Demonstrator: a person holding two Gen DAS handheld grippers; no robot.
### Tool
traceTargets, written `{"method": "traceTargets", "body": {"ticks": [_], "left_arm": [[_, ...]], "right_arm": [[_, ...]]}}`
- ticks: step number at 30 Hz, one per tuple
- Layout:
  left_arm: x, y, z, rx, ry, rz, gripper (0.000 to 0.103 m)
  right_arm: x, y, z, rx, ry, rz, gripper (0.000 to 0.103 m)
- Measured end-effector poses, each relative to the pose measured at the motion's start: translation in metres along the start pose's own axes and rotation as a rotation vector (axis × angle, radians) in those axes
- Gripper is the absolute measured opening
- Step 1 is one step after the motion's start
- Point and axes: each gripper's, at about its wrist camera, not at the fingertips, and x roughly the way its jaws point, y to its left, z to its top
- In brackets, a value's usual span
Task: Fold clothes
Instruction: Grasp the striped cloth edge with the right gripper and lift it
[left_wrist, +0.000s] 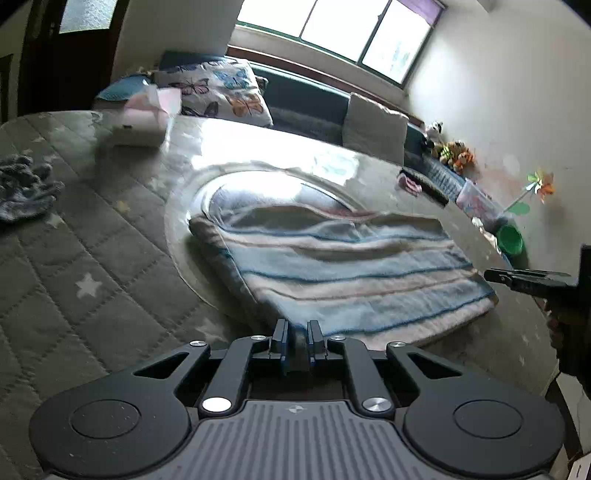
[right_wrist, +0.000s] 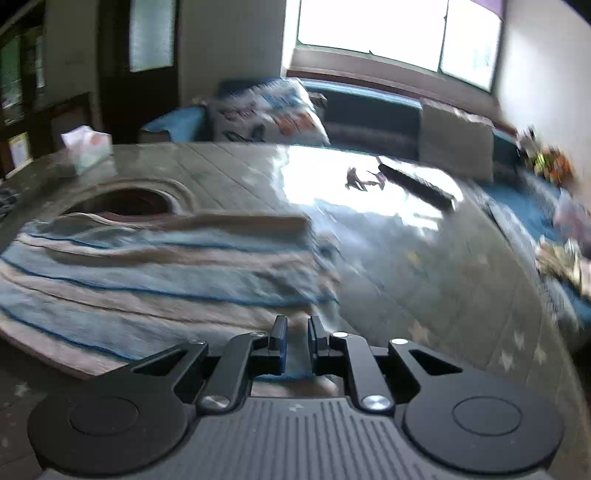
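A folded cloth (left_wrist: 351, 266) with blue, white and pink stripes lies on the quilted grey table cover (left_wrist: 92, 240), partly over a round glass turntable (left_wrist: 266, 184). My left gripper (left_wrist: 297, 332) sits at the cloth's near left edge, its jaws almost together and pinching that edge. My right gripper (right_wrist: 297, 328) is at the near right corner of the same cloth (right_wrist: 147, 266), jaws narrow with striped fabric between them. In the left wrist view the right gripper (left_wrist: 491, 276) reaches in from the right over the cloth's right edge.
A tissue box (left_wrist: 144, 122) stands at the table's far left, and a crumpled dark grey cloth (left_wrist: 26, 188) lies at its left edge. A dark bar (right_wrist: 417, 184) rests on the far right. Behind is a bench with a butterfly cushion (left_wrist: 221, 88).
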Motion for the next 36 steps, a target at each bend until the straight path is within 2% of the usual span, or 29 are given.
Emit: {"method": "traceTargets", "body": {"ticks": [2,5,7,12,15,20,24,26,28,31,36], "left_arm": [[-0.005,0.007,0.003,-0.01,-0.012,0.021,0.015],[-0.01,0.019,0.007,-0.054,-0.023,0.052,0.028],[-0.013,0.026,0.008,-0.082,-0.03,0.071,0.029],[-0.018,0.043,0.009,-0.153,-0.048,0.093,0.03],[-0.02,0.048,0.009,-0.175,-0.059,0.087,0.03],[-0.017,0.052,0.008,-0.198,-0.064,0.062,0.03],[-0.014,0.053,0.008,-0.212,-0.065,0.038,0.03],[-0.011,0.054,0.008,-0.222,-0.064,0.026,0.03],[-0.009,0.055,0.009,-0.245,-0.063,0.011,0.03],[-0.005,0.056,0.01,-0.293,-0.06,-0.018,0.031],[0.002,0.051,0.015,-0.361,-0.077,-0.078,0.032]], "right_arm": [[-0.009,0.019,0.007,-0.053,-0.022,0.046,0.02],[-0.016,0.058,0.016,-0.155,-0.043,0.151,0.023],[-0.019,0.093,0.021,-0.244,-0.054,0.233,0.031],[-0.029,0.175,0.022,-0.481,-0.075,0.395,0.034],[-0.031,0.219,0.02,-0.592,-0.076,0.463,0.039],[-0.027,0.277,0.007,-0.758,-0.08,0.483,0.04],[-0.015,0.305,-0.001,-0.833,-0.079,0.442,0.037],[-0.01,0.313,-0.004,-0.853,-0.084,0.421,0.036],[-0.006,0.314,-0.006,-0.846,-0.089,0.403,0.021],[-0.006,0.305,0.0,-0.779,-0.087,0.415,0.01],[-0.011,0.275,0.021,-0.594,-0.089,0.461,0.008]]}}
